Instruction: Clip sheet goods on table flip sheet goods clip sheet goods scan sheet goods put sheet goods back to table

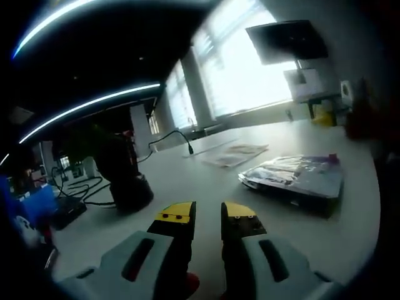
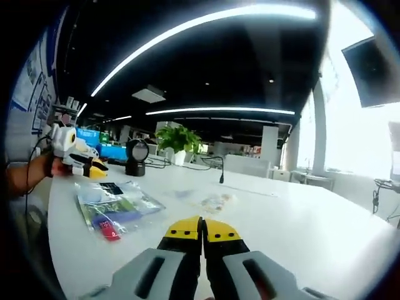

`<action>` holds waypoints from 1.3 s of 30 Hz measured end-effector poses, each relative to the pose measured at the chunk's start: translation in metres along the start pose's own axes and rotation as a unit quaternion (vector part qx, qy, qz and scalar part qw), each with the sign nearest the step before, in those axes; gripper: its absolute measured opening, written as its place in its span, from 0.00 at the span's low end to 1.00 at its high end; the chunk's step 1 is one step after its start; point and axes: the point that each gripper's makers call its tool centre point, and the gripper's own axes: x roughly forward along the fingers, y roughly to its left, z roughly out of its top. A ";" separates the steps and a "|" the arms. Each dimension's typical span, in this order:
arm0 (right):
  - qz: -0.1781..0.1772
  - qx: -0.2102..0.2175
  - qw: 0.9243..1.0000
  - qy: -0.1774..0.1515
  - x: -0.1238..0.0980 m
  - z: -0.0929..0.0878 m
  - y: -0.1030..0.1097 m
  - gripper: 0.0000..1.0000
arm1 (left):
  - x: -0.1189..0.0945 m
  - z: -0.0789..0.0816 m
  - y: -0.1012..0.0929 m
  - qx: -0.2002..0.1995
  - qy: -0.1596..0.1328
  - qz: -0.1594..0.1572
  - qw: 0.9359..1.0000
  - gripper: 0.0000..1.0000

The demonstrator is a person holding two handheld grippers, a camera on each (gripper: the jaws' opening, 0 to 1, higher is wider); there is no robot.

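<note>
Left gripper view: left hand-held gripper (image 1: 208, 215) hovers low over the tabletop (image 1: 187, 181), jaws parted and empty, apparently ready to clip.
Sheet goods (image 1: 294, 176): flat plastic-wrapped packet lying on the tabletop, ahead and right of the jaws, untouched.
Scanner (image 1: 125, 178): dark stand nearby, presumably for the scanning step.
Right gripper view: right hand-held gripper (image 2: 202, 234), jaws closed on nothing, held clear of the packet.

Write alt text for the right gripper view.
The right gripper, jaws shut and empty, points across a white table toward a clear packet of sheet goods. Beyond it at far left, the left gripper hovers near a black scanner.
</note>
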 end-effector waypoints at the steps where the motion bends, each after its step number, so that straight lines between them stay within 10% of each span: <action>1: 0.000 -0.004 1.000 0.002 0.000 0.000 0.001 0.00 | 0.000 0.000 0.000 0.001 -0.001 -0.001 1.000 0.09; 39: 0.016 0.000 1.000 -0.011 -0.006 0.007 0.016 0.00 | -0.004 0.004 -0.005 0.004 -0.013 -0.009 1.000 0.09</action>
